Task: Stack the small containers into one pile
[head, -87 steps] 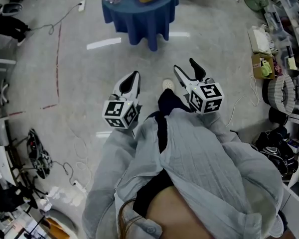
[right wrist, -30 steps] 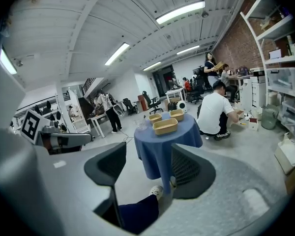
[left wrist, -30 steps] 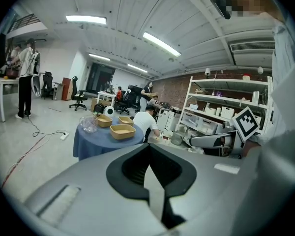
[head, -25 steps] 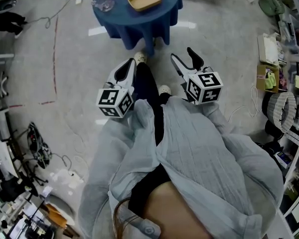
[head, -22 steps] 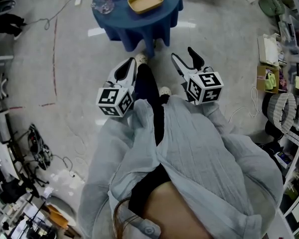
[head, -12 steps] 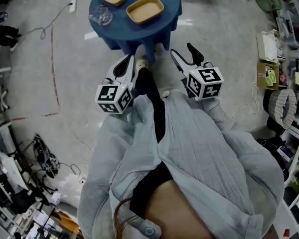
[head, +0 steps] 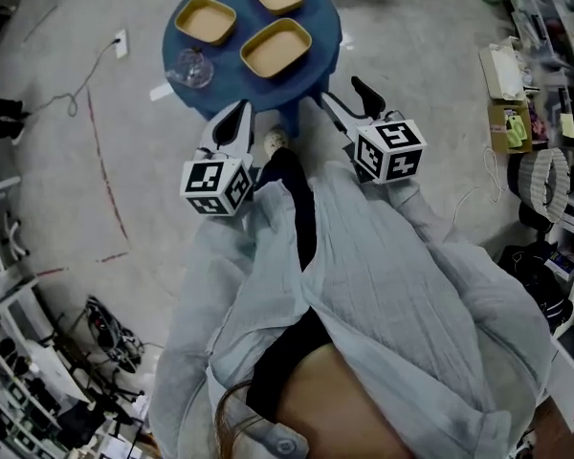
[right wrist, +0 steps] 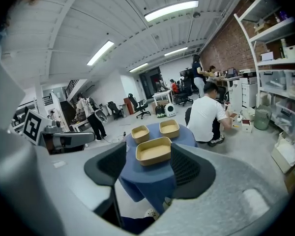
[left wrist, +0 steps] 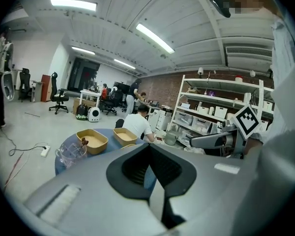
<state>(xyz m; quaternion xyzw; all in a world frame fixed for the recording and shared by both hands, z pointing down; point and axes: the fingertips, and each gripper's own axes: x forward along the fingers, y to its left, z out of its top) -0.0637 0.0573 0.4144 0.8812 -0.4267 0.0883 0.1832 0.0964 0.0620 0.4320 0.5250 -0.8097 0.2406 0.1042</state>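
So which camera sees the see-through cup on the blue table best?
The left gripper view: the clear cup sits close and side-on, beside a yellow tray. The head view shows the clear cup small, from above. In the right gripper view I can't find it.

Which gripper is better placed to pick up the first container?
Probably the right gripper: its jaws stand open and, in its own view, frame the nearest container. The left gripper looks closed at the tips, so it would need opening first.
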